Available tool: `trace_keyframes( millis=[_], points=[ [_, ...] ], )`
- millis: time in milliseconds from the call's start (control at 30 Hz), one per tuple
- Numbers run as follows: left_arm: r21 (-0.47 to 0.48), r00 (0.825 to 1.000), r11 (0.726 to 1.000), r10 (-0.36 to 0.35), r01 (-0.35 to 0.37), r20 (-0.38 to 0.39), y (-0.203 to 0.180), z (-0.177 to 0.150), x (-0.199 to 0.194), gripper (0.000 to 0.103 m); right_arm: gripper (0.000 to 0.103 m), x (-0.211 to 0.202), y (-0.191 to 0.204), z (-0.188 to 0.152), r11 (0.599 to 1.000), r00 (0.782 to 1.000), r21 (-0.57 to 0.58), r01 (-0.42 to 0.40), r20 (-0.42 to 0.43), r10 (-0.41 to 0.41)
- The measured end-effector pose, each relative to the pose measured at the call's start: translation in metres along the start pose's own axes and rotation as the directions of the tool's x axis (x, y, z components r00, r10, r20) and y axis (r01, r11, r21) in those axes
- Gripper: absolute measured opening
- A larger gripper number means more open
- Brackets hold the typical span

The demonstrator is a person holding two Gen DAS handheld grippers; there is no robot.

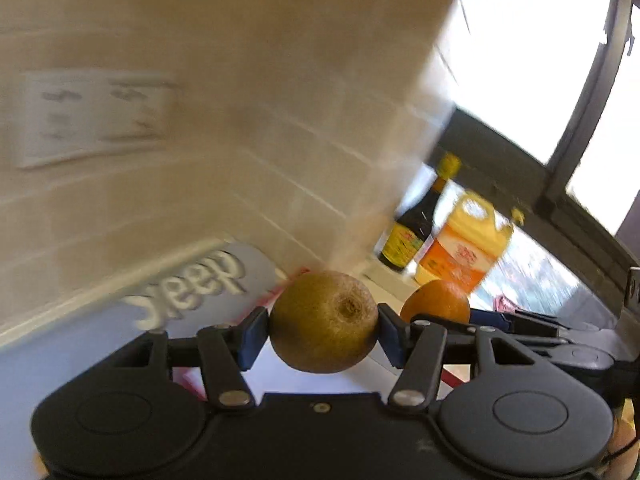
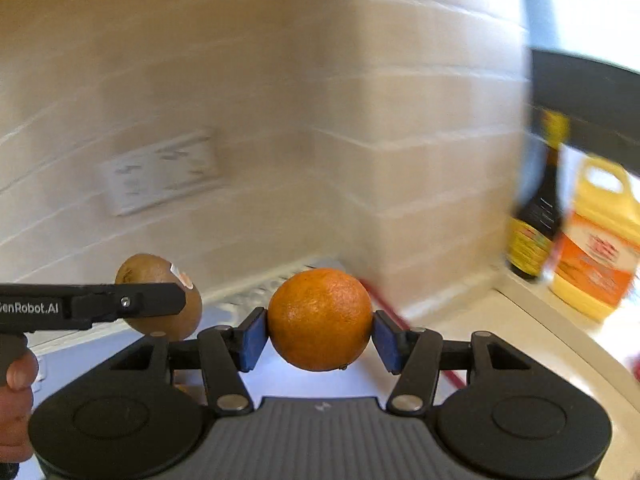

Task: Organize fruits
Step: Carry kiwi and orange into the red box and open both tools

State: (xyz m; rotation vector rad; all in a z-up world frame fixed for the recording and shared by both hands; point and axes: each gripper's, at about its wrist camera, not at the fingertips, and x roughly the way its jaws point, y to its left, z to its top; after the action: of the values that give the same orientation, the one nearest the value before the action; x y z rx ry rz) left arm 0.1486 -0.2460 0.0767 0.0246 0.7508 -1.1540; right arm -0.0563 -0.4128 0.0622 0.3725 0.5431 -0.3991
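Above the surface point(image 2: 500, 320), the left tool point(image 1: 324, 330) pinches a kiwi point(image 1: 324, 322) bearing a sticker (text unreadable). The right tool point(image 2: 320, 334) pinches an orange point(image 2: 320, 318). The left tool's side reads "enRobot.AI"; a mat point(image 1: 192, 284) reads "deep".

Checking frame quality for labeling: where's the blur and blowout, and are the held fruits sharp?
Left wrist: kiwi sharp, wall and bottles motion-smeared, window blown out. Right wrist: orange sharp, socket and jug smeared, fisheye bends the tile lines.
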Motion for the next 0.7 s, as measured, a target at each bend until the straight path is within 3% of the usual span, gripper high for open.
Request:
trace_keyframes(
  millis=[133,300,433,700],
  points=[
    [0.002,0.987,0.999,-0.05,0.051,-0.155,-0.013,0.0,0.078,0.069,0.058,0.022,-0.039,-0.022,0.991,0.993,0.113,0.073,-0.099,-0.062],
    [0.004,0.958,0.998,-0.062,0.066,-0.279,-0.02,-0.026,0.144,0.069,0.058,0.051,-0.072,-0.056,0.976,0.971,0.174,0.135,-0.218,-0.095],
    [-0.008,0.943,0.998,-0.065,0.066,-0.325,-0.023,-0.049,0.169,0.069,0.058,0.064,-0.079,-0.074,0.975,0.961,0.17,0.143,-0.261,-0.096],
    [0.012,0.931,0.998,-0.05,0.059,-0.362,-0.024,-0.062,0.179,0.069,0.058,0.079,-0.079,-0.076,0.978,0.951,0.134,0.16,-0.286,-0.116]
  ],
)
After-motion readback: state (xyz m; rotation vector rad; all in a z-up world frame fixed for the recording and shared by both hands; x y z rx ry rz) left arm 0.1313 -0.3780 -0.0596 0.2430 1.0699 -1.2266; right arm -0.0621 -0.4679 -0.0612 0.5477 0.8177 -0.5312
